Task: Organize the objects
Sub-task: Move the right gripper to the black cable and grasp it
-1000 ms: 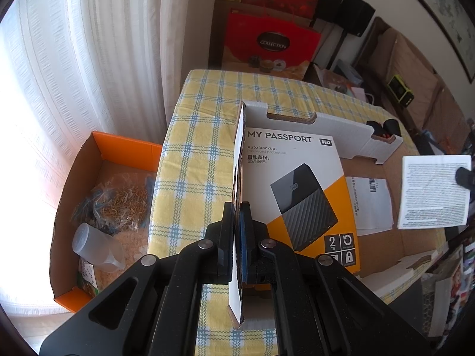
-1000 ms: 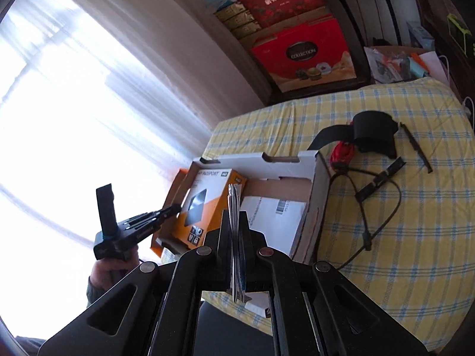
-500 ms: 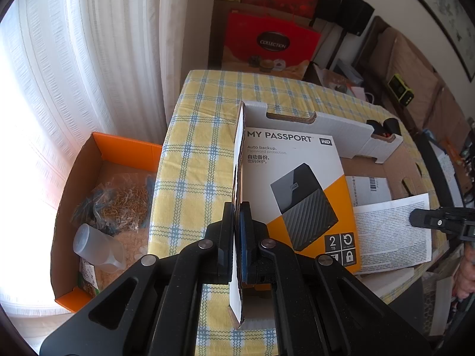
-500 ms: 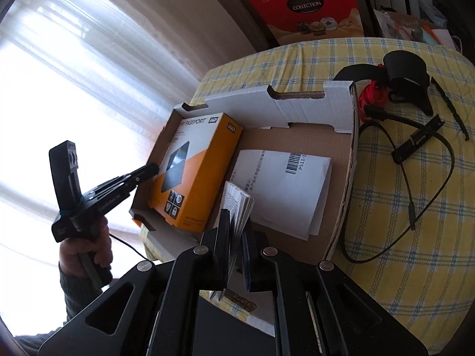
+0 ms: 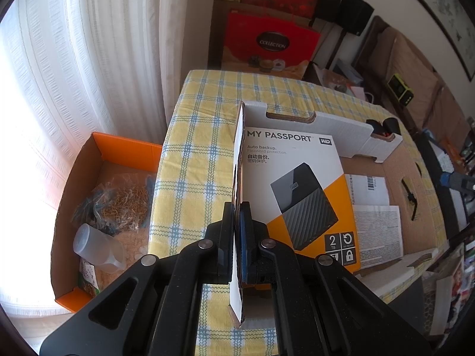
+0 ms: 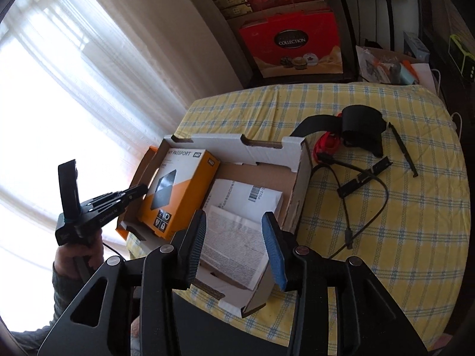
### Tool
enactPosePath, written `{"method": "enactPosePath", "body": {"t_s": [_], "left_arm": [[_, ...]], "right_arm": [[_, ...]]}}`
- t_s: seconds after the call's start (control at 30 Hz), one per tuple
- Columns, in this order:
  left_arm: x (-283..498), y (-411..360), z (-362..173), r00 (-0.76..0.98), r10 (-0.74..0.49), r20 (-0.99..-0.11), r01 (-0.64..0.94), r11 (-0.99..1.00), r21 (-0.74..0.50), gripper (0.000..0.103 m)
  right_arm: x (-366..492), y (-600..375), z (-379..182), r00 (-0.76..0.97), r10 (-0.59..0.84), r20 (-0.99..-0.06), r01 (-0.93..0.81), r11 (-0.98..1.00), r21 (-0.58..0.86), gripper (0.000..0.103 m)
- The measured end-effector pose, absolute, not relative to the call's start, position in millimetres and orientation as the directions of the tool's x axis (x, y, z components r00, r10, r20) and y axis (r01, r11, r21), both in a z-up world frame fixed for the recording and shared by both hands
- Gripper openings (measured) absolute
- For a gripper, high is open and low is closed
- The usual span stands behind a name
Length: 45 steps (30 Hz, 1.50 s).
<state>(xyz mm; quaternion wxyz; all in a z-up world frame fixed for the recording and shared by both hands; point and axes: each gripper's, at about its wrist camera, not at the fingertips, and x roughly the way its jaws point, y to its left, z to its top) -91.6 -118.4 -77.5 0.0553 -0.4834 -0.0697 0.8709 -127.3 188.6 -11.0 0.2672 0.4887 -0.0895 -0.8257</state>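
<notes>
The left gripper pinches the thin side wall of a flat cardboard box. Its two fingers are squeezed tight on that wall, one on each side. The box sits on a table with a yellow and blue checked cloth.

The right gripper hangs over the near end of the same box. Its fingers are spreading apart. A folded paper with small print lies flat in the box under the gap, and the blue pads do not press on it.

Next to that paper lies a white sheet with a barcode. On the left side of the box lies an orange and white box with MY PASSPORT printed on it. It leans a bit against the wall that the left gripper pinches.

Past the box, on the cloth, sit a black strap, a red cable and a black cable.

On the floor by the white curtain stands an orange box with a clear bottle in it. Far back stands a red box that says COLLECTION.
</notes>
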Motion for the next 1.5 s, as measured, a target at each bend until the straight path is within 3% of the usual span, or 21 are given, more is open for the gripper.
{"method": "enactPosePath", "body": {"t_s": [0.23,0.57,0.67,0.97,1.0,1.1,1.23,1.5], "left_arm": [[-92,-118,-78,-0.527,0.164,-0.834,-0.028,-0.984,-0.175,0.003],[-91,-117,-77,-0.527,0.160,-0.835,-0.026,-0.985,-0.172,0.003],[-91,-117,-77,-0.528,0.160,-0.834,-0.025,-0.985,-0.173,0.003],[-90,-117,-77,-0.528,0.156,-0.835,-0.025,-0.985,-0.168,0.003],[-90,-117,-77,-0.528,0.156,-0.835,-0.025,-0.985,-0.169,0.003],[-90,-117,-77,-0.528,0.154,-0.835,-0.025,-0.986,-0.166,0.003],[-90,-117,-77,-0.528,0.153,-0.835,-0.024,-0.986,-0.165,0.003],[-90,-116,-77,-0.528,0.152,-0.835,-0.024,-0.986,-0.164,0.003]], "right_arm": [[-143,233,-4,-0.450,-0.453,-0.770,0.257,-0.891,0.375,0.043],[-157,258,-46,-0.463,-0.289,-0.838,0.136,-0.957,0.256,0.047],[-158,253,-62,-0.456,-0.226,-0.861,0.128,-0.974,0.189,0.056],[-163,226,-102,-0.405,-0.136,-0.904,0.170,-0.983,0.072,0.057],[-163,224,-104,-0.404,-0.125,-0.906,0.174,-0.983,0.057,0.054],[-162,223,-108,-0.401,-0.102,-0.910,0.183,-0.983,0.029,0.021],[-162,231,-104,-0.410,-0.096,-0.907,0.170,-0.985,0.028,0.015],[-158,260,-81,-0.458,-0.111,-0.882,0.109,-0.992,0.068,0.013]]}}
